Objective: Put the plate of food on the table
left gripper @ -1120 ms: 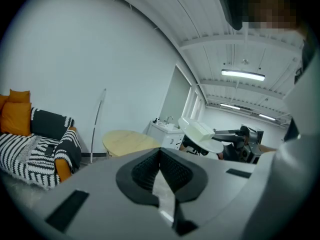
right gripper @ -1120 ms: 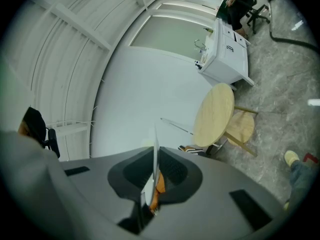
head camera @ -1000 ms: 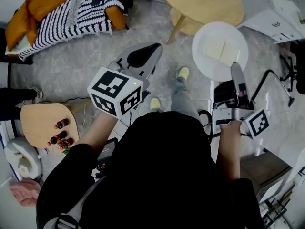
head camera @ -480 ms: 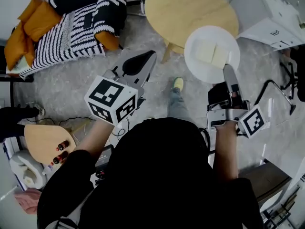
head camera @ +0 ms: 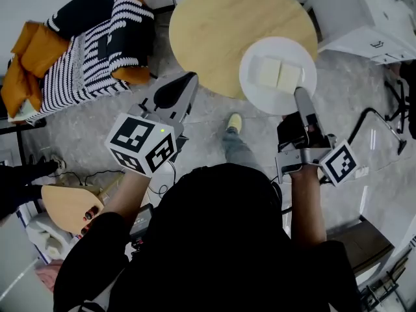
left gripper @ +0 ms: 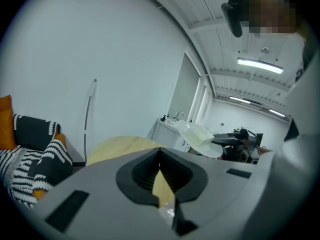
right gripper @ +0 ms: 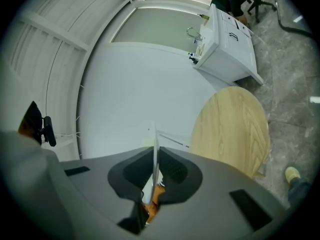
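Grey stone floor [head camera: 214, 119] is surrounding the round light-wood table [head camera: 214, 31] at the frame's top, where the right gripper [head camera: 300, 97] is pinching the rim of the white round plate [head camera: 257, 99] of pale square slices [head camera: 278, 72] over the table's lower-right edge, the left gripper [head camera: 185, 83] hanging closed and empty at centre left; keeping the plate level and lowering it flat, well inboard, looks wisest.

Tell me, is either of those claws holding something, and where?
The right gripper pinches the white plate by its near rim; the left gripper holds nothing.

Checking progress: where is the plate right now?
Head view, upper right: the plate hangs over the right edge of the round wooden table, its rim pinched in the right gripper.
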A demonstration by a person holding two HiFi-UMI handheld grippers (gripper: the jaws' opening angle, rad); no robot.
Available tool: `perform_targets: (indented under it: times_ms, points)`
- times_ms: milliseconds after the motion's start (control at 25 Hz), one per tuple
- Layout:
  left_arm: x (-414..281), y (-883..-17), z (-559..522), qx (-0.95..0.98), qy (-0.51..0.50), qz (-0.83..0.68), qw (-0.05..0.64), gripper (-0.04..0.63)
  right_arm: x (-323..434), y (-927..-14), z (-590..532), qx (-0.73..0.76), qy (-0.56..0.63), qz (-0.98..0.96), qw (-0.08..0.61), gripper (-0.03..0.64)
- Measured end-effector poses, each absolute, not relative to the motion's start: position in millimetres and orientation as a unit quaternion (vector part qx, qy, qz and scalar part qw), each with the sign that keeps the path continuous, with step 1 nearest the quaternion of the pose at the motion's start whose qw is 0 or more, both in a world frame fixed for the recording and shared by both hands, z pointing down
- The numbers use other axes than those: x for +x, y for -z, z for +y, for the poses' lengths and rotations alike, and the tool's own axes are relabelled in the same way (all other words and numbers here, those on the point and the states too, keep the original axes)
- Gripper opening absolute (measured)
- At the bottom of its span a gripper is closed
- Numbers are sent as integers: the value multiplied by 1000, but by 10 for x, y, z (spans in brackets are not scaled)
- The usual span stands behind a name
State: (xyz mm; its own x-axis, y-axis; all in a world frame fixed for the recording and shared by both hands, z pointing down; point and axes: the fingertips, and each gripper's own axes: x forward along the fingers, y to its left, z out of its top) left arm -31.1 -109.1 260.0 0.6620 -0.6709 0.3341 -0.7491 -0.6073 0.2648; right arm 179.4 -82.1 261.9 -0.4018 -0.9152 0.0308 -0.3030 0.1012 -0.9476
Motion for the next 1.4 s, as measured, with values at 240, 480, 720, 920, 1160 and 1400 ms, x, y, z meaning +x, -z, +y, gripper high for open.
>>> perform_targets:
  times_ms: [240, 480, 720, 920, 1160, 1400]
  points:
    - [97, -2601, -1647, 889, -111, -397, 198, 6, 2109, -2707, -1322, -445, 514, 669, 301, 28]
    - [297, -2592, -2020, 881, -124, -413, 195, 6, 2273, -2835, -1674, -425, 542, 664, 291, 28]
    - [87, -2700, -2262, 871, -129, -431, 196, 6, 2029, -3056, -1997, -405, 561, 668, 276, 28]
    - [-170, -2768, -2411, 867, -120, -439, 205, 6, 1817, -3138, -2199, -406, 567, 666, 264, 28]
    - [-195, -2927, -2457, 867, -118, -429, 223, 6, 1835, -3247, -2227, -432, 559, 662, 249, 28]
    - [-110, -3030, -2472, 870, -129, -411, 241, 6, 1950, -3439, -2189, -455, 557, 650, 245, 28]
